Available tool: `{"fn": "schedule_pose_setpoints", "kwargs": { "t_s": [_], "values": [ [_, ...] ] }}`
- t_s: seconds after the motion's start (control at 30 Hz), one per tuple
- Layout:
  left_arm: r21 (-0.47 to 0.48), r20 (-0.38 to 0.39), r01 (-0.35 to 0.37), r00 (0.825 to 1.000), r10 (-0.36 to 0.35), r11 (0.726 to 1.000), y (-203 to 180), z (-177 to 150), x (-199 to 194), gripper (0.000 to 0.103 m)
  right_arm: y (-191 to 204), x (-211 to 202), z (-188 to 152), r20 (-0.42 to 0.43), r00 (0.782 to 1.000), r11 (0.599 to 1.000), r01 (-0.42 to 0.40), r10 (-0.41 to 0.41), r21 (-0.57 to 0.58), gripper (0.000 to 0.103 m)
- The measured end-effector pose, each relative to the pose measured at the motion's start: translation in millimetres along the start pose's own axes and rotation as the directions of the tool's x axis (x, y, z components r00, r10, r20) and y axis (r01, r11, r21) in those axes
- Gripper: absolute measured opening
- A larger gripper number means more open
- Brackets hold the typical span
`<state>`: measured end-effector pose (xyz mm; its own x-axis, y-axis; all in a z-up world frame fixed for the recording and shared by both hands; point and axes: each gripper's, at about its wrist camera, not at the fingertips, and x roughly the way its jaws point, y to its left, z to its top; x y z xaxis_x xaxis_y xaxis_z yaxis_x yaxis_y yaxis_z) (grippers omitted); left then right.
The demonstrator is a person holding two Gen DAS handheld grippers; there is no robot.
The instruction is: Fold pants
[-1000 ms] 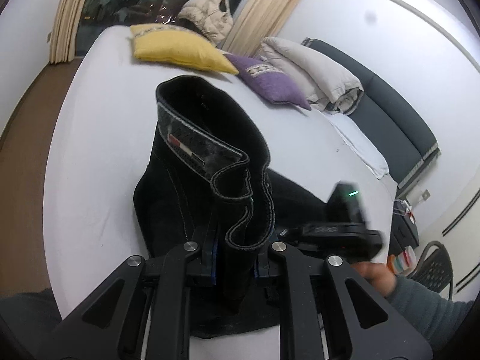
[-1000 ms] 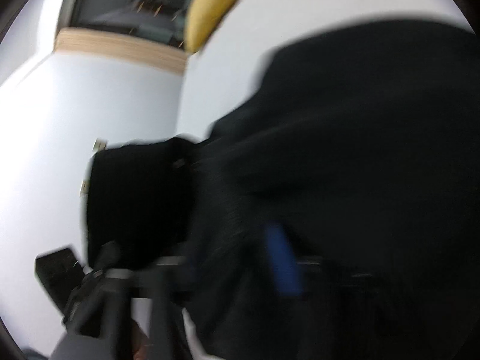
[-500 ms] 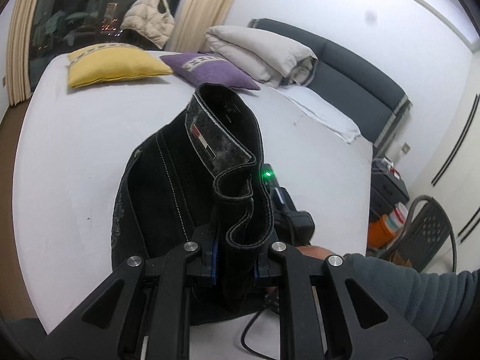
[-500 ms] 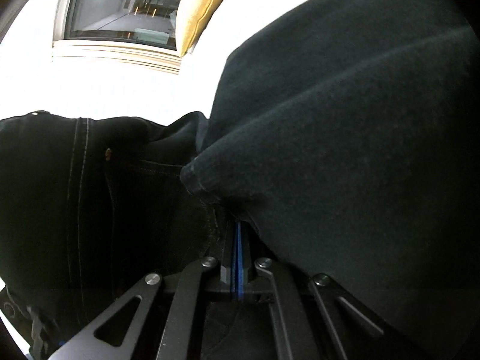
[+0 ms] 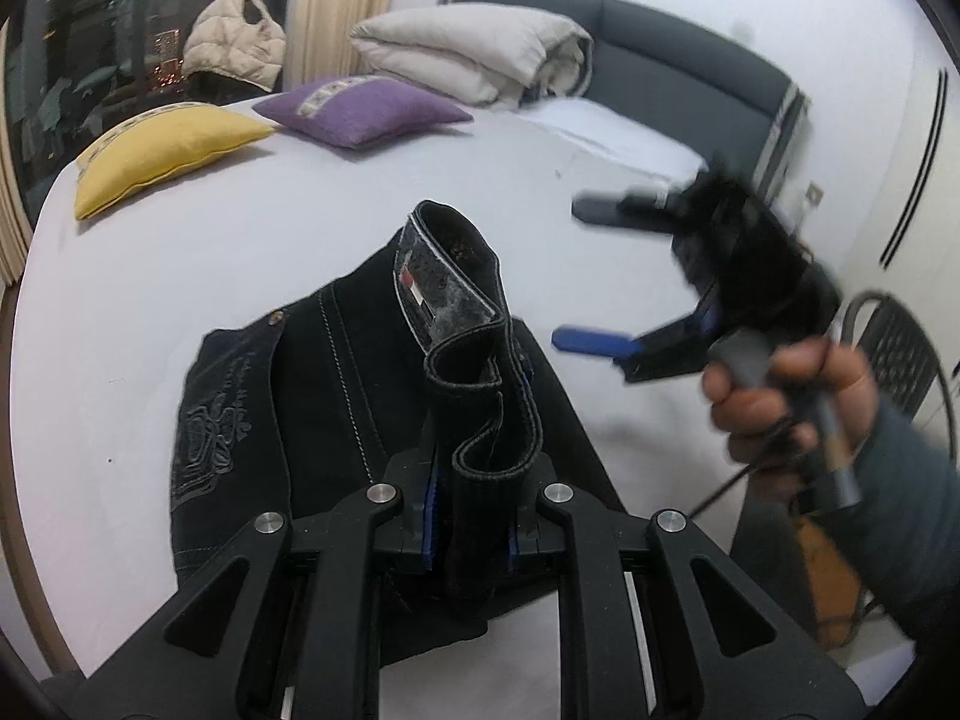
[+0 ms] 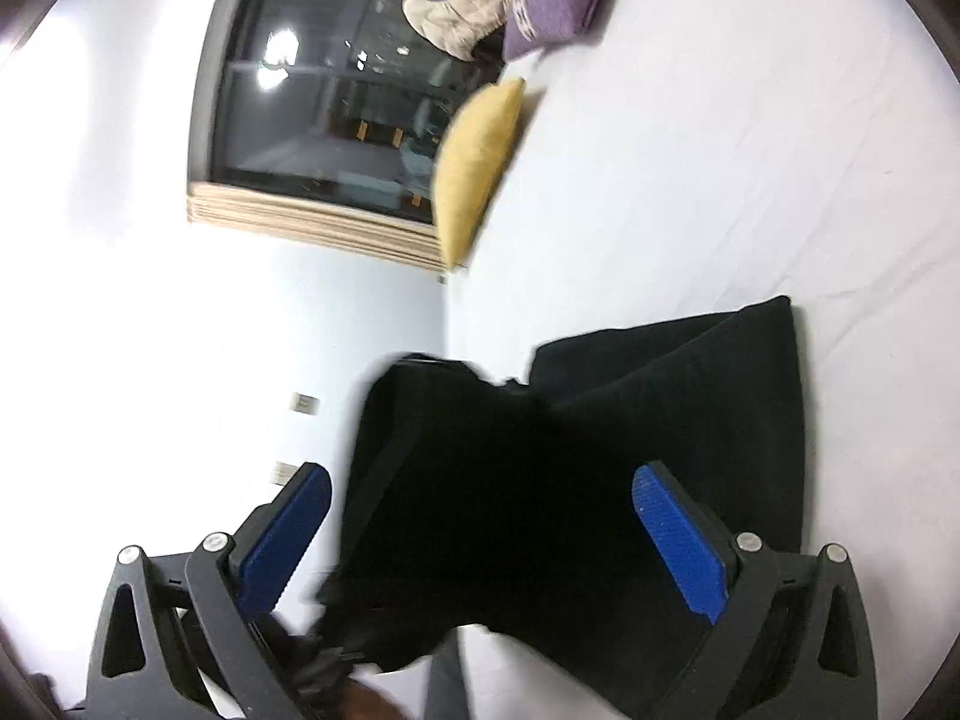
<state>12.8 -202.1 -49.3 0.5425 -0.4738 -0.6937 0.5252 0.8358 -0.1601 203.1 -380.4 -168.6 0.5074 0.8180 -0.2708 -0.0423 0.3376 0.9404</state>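
Black pants (image 5: 300, 420) lie bunched on the white bed (image 5: 180, 252). My left gripper (image 5: 471, 510) is shut on a doubled fold of their waistband (image 5: 456, 312), which stands up in front of it. In the left wrist view a hand holds my right gripper (image 5: 567, 273) above the bed to the right of the pants; its jaws are opening wide and nothing is between them. In the right wrist view the blue pads (image 6: 678, 540) of the right gripper (image 6: 483, 474) stand far apart, and the pants (image 6: 690, 390) lie beyond them, partly blurred.
A yellow cushion (image 5: 162, 150) and a purple cushion (image 5: 360, 111) lie at the far side of the bed. Behind them are a folded beige duvet (image 5: 474, 57), a puffy jacket (image 5: 237, 39) and a dark headboard (image 5: 690, 66). A chair (image 5: 900, 354) stands off the bed at right.
My right gripper has let go of the black cloth, opened wide and pulled up and away to the right. My left gripper has swung round with the waistband still in it.
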Motion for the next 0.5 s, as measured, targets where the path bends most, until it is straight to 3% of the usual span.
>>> {"fn": "schedule_pose_setpoints", "kwargs": {
  "t_s": [0.1,0.2,0.33,0.4,0.43,0.47,0.5],
  "values": [
    [0.049,-0.025,-0.009,1.0,0.01,0.999,-15.5,-5.2,14.2,0.014,8.4,20.6,0.3,-0.095,0.994,0.997,0.044,-0.05,-0.066,0.103],
    [0.089,-0.039,-0.024,0.999,0.028,0.996,-26.0,-9.1,21.2,0.014,5.0,48.1,12.9,-0.183,0.981,0.998,0.048,-0.056,-0.05,0.103],
    [0.124,-0.064,-0.029,0.997,0.037,0.992,-31.1,-17.1,31.0,0.014,5.9,67.7,23.9,-0.203,0.977,0.997,0.056,-0.065,-0.049,0.102],
    [0.15,-0.069,-0.031,0.997,0.042,0.988,-32.0,-20.5,32.9,0.014,2.9,68.3,35.4,-0.203,0.974,0.995,0.094,-0.101,-0.046,0.088],
    [0.165,-0.07,-0.033,0.997,0.045,0.986,-34.9,-20.5,35.3,0.014,3.2,68.1,39.3,-0.206,0.972,0.993,0.106,-0.115,-0.052,0.069],
    [0.181,-0.07,-0.036,0.996,0.049,0.983,-38.8,-21.4,37.5,0.014,4.0,65.9,41.9,-0.206,0.97,0.991,0.118,-0.128,-0.06,0.059],
    [0.189,-0.071,-0.037,0.996,0.051,0.981,-41.9,-21.5,39.7,0.014,5.4,63.7,42.7,-0.205,0.968,0.989,0.129,-0.142,-0.076,0.056]
  ]
}}
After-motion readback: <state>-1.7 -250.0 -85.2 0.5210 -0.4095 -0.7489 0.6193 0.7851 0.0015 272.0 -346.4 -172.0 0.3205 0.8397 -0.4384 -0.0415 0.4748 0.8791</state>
